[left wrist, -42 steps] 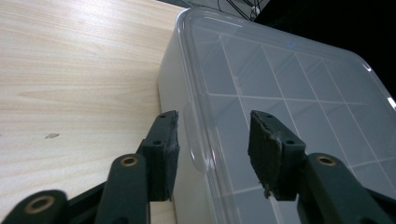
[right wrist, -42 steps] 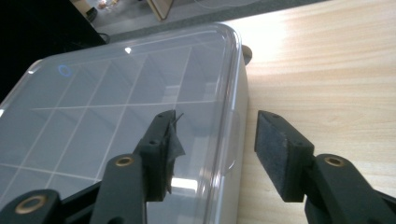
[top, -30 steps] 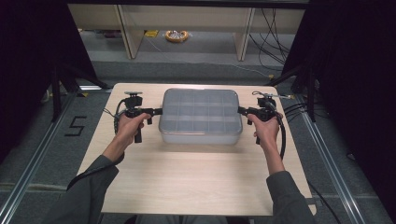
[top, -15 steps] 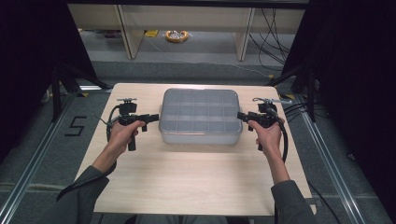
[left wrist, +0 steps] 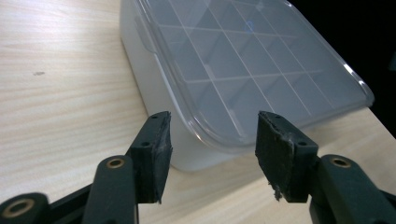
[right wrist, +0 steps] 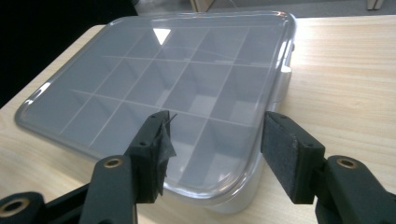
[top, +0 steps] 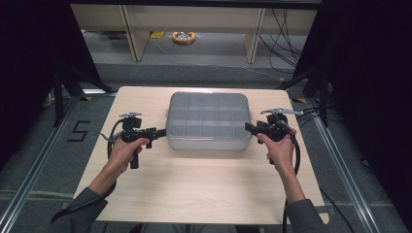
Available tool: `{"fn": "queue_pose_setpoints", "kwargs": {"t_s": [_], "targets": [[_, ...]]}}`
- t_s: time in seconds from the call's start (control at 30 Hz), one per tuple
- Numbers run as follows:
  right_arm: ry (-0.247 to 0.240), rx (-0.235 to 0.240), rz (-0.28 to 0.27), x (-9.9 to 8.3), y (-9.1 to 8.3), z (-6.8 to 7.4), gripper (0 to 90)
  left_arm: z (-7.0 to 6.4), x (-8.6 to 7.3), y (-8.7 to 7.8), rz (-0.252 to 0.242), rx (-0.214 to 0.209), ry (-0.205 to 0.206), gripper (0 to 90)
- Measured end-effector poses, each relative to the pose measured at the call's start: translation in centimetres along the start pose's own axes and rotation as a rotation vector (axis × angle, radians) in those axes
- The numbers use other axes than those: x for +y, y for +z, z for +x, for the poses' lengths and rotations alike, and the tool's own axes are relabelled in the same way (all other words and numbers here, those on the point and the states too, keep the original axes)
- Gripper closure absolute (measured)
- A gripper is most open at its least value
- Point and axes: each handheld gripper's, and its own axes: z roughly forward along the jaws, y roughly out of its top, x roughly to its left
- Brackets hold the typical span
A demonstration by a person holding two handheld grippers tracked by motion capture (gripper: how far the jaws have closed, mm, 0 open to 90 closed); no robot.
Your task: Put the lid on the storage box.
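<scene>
Left gripper [top: 158,131] and right gripper [top: 249,127] each held level in a hand, forearms reaching in from the near edge, jaws wide apart and empty, pointing inward at the short ends of the compartment box [top: 209,120] and just beside its near corners. Box: translucent grey plastic, rectangular with rounded corners, clear flat lid shut over a grid of dividers, a small latch [right wrist: 286,70] on one long side. It sits mid-table toward the far edge on the pale wood-grain table [top: 204,187]; dark floor, shelving legs and loose cables [top: 284,29] beyond.
</scene>
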Motion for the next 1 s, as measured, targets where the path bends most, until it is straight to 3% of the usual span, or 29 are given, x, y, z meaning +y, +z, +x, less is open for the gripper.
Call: {"fn": "queue_pose_setpoints", "kwargs": {"t_s": [0.23,0.27,0.33,0.83,1.0], "targets": [[-0.008,0.034,-0.013,-0.9,-0.4,1.0,40.6,-0.7,-1.6,-0.4,0.016,-0.013,0.033,39.9],[0.029,0.034,-0.003,-1.0,-0.5,1.4,40.5,-0.8,-1.8,-0.5,0.02,-0.021,0.034,39.5],[-0.018,0.042,-0.013,-1.5,-0.5,1.3,40.4,-1.0,-2.3,-0.7,0.024,-0.026,0.039,38.9],[-0.025,0.08,0.008,-3.1,-0.8,2.6,37.9,-2.2,-4.7,-1.4,0.044,-0.057,0.081,37.0],[-0.069,0.079,0.01,-3.2,-1.1,3.2,37.3,-2.7,-5.4,-1.3,0.061,-0.066,0.098,35.3]]}}
